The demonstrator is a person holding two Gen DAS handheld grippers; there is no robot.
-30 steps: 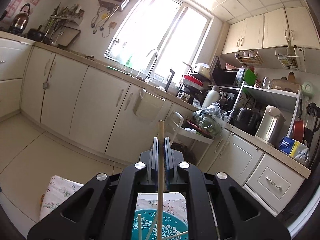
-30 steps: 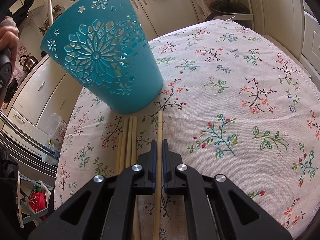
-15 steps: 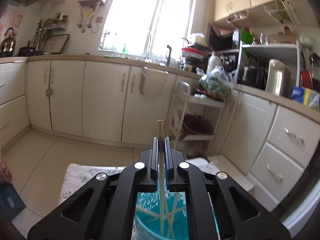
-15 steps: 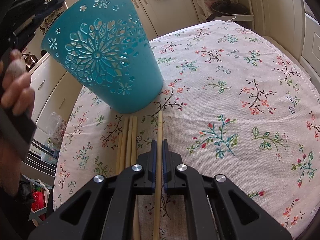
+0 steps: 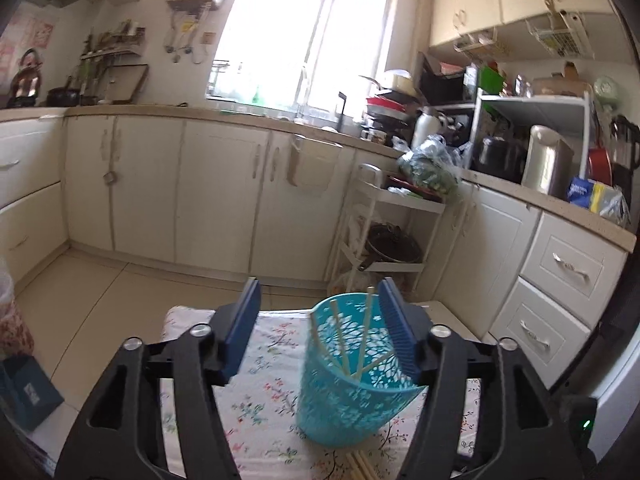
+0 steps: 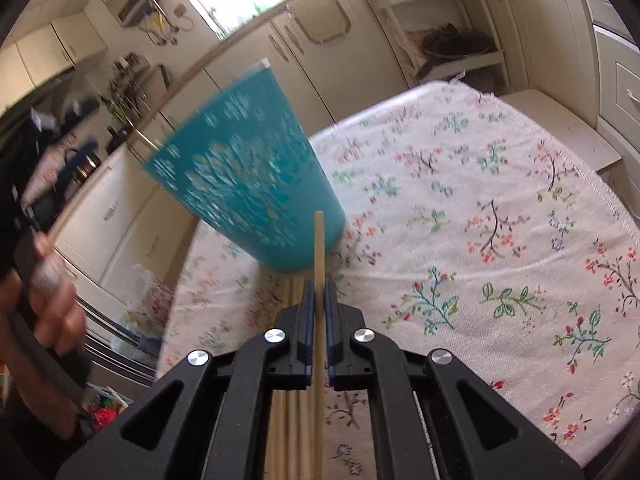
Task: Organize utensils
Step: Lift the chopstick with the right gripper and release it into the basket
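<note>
Biggest worry first: toppling the teal basket (image 6: 248, 184), standing on the flowered table (image 6: 500, 168) just ahead of the right fingers (image 6: 319, 300) and a little to their left, already loaded with a few chopsticks (image 5: 362, 340) leaning against its wall. Likely cause: a knock on the wall or rim from the held chopstick (image 6: 319, 240), or from the left fingers (image 5: 320, 292), hanging just short of the rim with the basket showing through their gap, nearer the right-hand pad. Next: a swing or slip of that held chopstick, pinched tight by the shut right fingers with long ends ahead and behind, so easily levered loose by any brush against the basket. Then a clash of the two tools over the one narrow mouth, given the hand (image 6: 52, 300) carrying the left tool close by, left of the right fingers. On the left, just opened wide, with nothing gripped and no stick between the pads. Smaller still: nudging the loose chopsticks (image 6: 294, 408) lying side by side beneath the right fingers and rolling them off line. As for room: plenty of bare cloth to the right of the right fingers and ahead of them up to the far hem; little to their left, with the table edge close beyond the basket; open air above the basket mouth, best entered from straight over.
</note>
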